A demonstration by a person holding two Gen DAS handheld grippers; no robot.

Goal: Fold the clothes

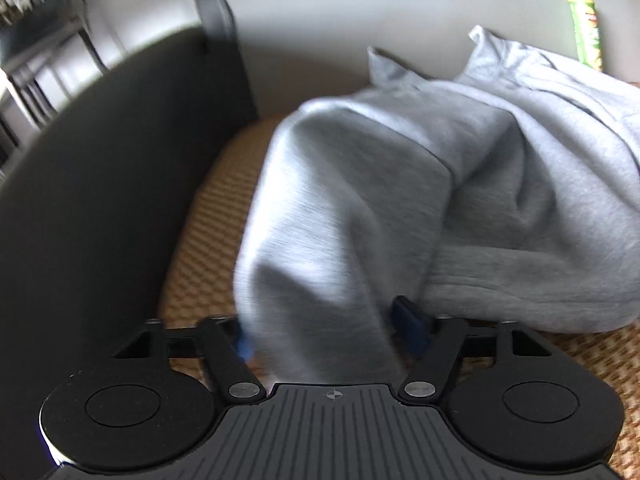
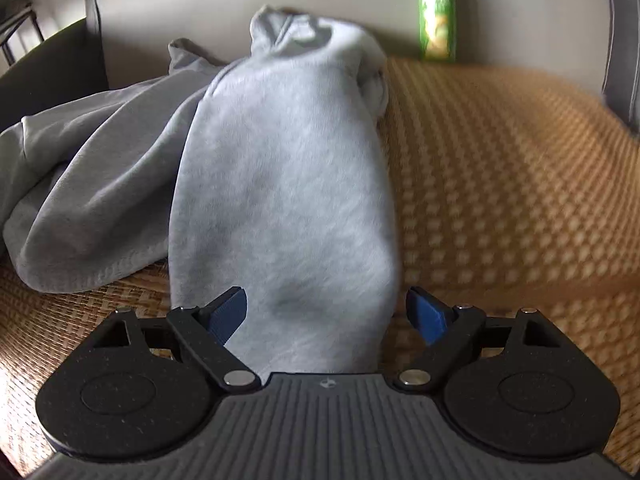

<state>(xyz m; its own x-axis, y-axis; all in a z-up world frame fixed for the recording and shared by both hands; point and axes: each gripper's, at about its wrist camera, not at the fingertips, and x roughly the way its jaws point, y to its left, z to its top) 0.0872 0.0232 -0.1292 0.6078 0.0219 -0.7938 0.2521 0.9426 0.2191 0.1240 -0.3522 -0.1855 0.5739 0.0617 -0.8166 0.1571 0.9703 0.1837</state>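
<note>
A: Where do we stand with the grey sweatshirt [image 2: 280, 184]?

B: It lies bunched on the woven mat [image 2: 500, 184], well short of folded. One long part, a sleeve by our guess, runs from the heap straight toward our right gripper [image 2: 326, 312] and passes between its blue pads [image 2: 230, 312].

A: Are we holding it there?

B: We cannot tell. The pads stand wide apart with the cloth lying loosely between them, and whatever happens at the base is hidden. The same goes for our left gripper [image 1: 326, 330]: a fold of the sweatshirt [image 1: 360, 184] runs in between its fingers, one pad is blurred and the fabric covers the rest.

A: How do we expect it to handle?

B: Soft and thick, we judge, a fleece knit with some weight. It will sag and drag rather than hold a line, and it should not slip much on the coarse mat. Nothing fragile.

A: So where do we take hold?

B: At firm edges: the ribbed hem [image 1: 532, 292] showing at the near side of the heap, or a cuff or shoulder seam. A pinch in mid-cloth would only lift a tent of fabric.

A: Anything to mind?

B: The green can [image 2: 436, 12] stands at the back edge of the mat, just beside the heap; a swung sleeve could knock it.
</note>
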